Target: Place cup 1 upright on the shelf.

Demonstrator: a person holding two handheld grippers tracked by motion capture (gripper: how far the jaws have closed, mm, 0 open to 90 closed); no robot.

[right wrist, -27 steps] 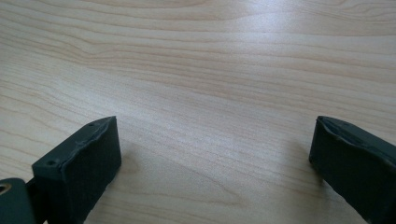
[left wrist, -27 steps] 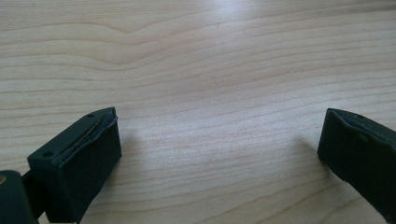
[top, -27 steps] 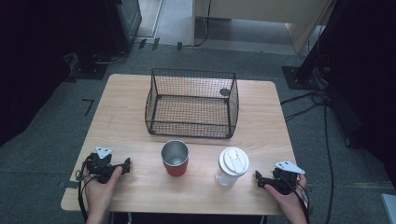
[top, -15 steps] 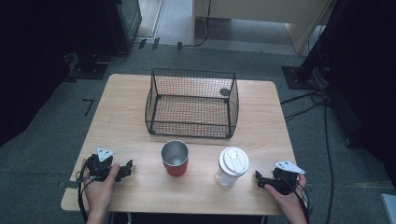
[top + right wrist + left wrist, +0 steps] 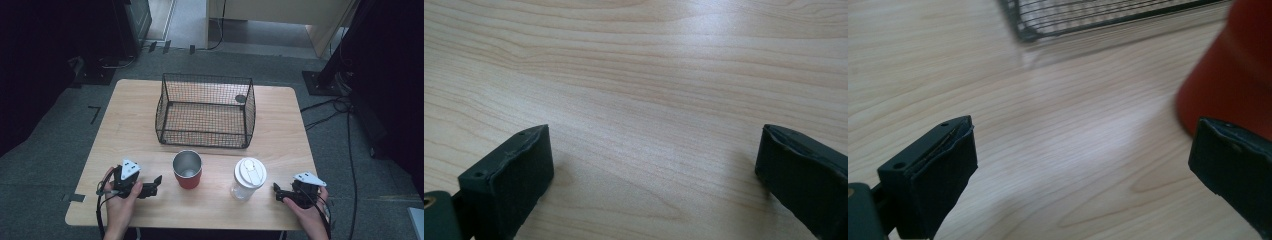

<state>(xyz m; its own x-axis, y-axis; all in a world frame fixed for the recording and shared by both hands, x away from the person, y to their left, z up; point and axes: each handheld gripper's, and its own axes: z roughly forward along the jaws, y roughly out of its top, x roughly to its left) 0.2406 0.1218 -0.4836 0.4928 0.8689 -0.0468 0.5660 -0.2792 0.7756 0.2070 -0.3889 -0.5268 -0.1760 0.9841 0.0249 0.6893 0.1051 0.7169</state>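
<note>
Gaping wide, both tools empty.

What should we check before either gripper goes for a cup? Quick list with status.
1. Left gripper jaws apart, nothing held: ok.
2. Right gripper jaws apart, nothing held: ok.
3. Red cup upright, open top, beside the left gripper, untouched: ok.
4. Clear lidded cup upright, white lid on: ok.
5. Wire basket upright behind both cups, bare wood table around it: ok.
6. Contents of either cup: cannot tell.
</note>
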